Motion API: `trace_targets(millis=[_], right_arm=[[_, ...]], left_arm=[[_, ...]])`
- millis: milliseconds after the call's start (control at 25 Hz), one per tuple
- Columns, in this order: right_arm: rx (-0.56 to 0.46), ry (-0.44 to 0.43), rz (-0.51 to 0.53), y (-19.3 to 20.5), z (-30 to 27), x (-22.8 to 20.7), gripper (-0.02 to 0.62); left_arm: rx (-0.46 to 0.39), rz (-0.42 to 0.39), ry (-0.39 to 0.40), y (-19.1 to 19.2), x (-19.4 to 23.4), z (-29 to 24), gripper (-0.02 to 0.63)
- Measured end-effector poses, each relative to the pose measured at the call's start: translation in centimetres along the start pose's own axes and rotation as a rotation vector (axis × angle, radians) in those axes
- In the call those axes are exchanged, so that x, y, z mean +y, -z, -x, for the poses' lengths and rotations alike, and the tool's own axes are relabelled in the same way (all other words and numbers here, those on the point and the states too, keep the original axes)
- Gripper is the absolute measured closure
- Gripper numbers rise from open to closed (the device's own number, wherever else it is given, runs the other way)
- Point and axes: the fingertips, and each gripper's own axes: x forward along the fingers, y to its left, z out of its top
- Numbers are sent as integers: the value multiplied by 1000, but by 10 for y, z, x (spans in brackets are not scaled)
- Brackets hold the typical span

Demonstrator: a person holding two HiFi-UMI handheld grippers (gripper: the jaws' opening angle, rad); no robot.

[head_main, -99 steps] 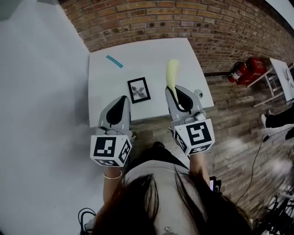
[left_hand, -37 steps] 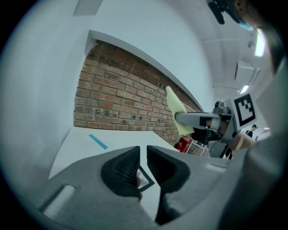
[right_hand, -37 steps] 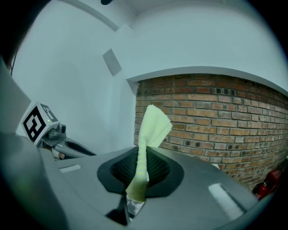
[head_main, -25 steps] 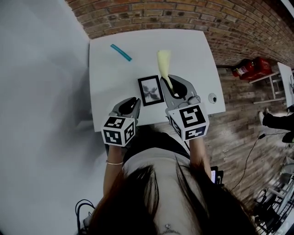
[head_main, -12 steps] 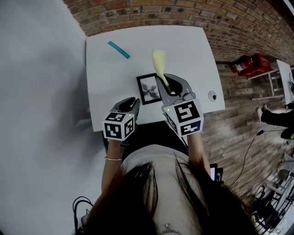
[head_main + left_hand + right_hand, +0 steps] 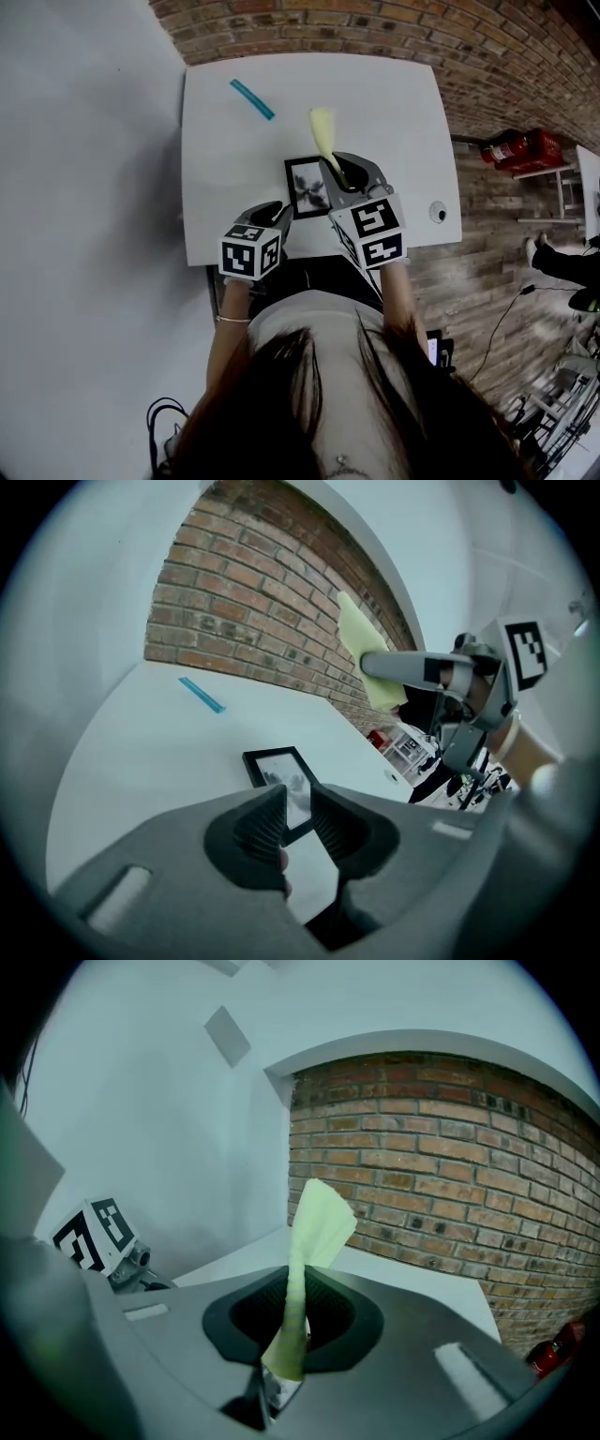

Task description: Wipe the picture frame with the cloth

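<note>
Cloth (image 6: 322, 131) sits pinched in my right gripper (image 6: 343, 174), poised over the picture frame (image 6: 307, 186) lying mid-picture, while my left gripper (image 6: 273, 213), jaws just widened and empty, aims at its near edge, likely to steady it.

Frame (image 6: 307, 186) on the table (image 6: 225, 187), near its front edge, with the left gripper (image 6: 277, 210) before it to the left and the right gripper (image 6: 345, 174) just beside it on the right. Cloth (image 6: 322, 131) projects from the right gripper, behind the frame. Strip (image 6: 252, 99) lies well behind and to the left, towards the wall (image 6: 375, 28).
</note>
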Motion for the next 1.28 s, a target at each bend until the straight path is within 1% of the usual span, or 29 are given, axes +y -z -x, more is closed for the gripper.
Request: trace_targets(millis=[520, 1280], right_arm=[[87, -102, 6, 26, -40, -5, 558], [216, -231, 48, 68, -80, 5, 558]], left_arm=[[49, 75, -61, 12, 16, -20, 523], [98, 183, -106, 36, 27, -44, 518]])
